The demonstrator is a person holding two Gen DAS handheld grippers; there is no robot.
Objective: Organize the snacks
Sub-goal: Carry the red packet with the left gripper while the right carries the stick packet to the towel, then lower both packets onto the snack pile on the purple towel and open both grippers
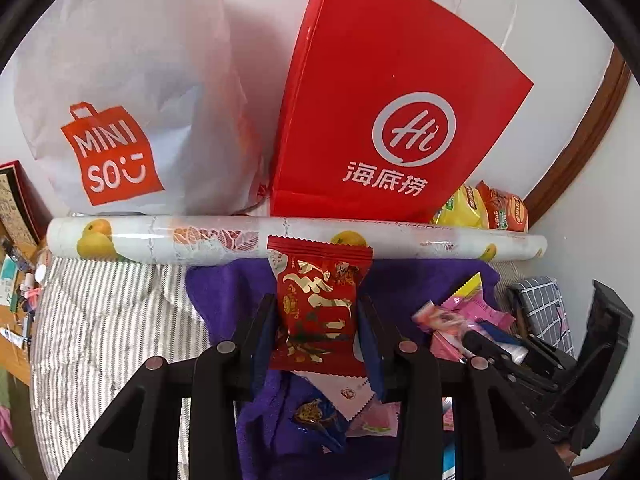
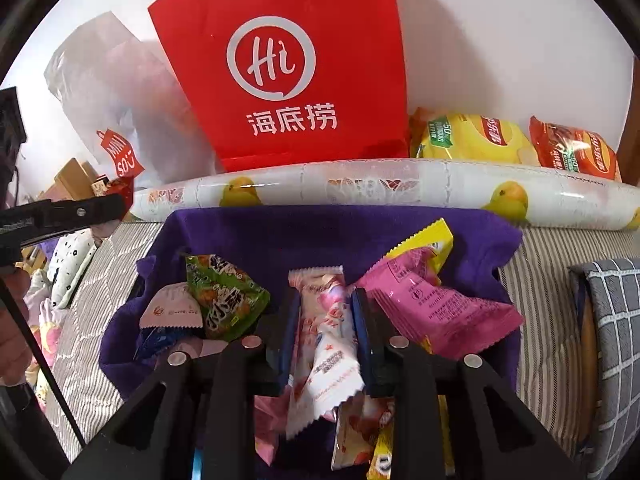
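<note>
Snacks (image 2: 224,300) mostly lie loose in a heap on the purple cloth (image 2: 320,232) spread over the striped bed (image 1: 100,320), in front of the fruit-print roll (image 1: 200,236), so sorting looks barely begun. Left tool (image 1: 318,312) is clamped on a red wrapped snack (image 1: 316,304), held above the cloth. Right tool (image 2: 326,320) has a pale pink-and-white packet (image 2: 326,332) between its fingers, pads at its edges, seemingly gripping; red paper bag (image 2: 288,72) and white bag (image 1: 120,80) stand behind, possible destinations.

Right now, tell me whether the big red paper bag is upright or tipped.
Upright: the big red paper bag stands on its base behind the fruit-printed roll, against the wall.
</note>
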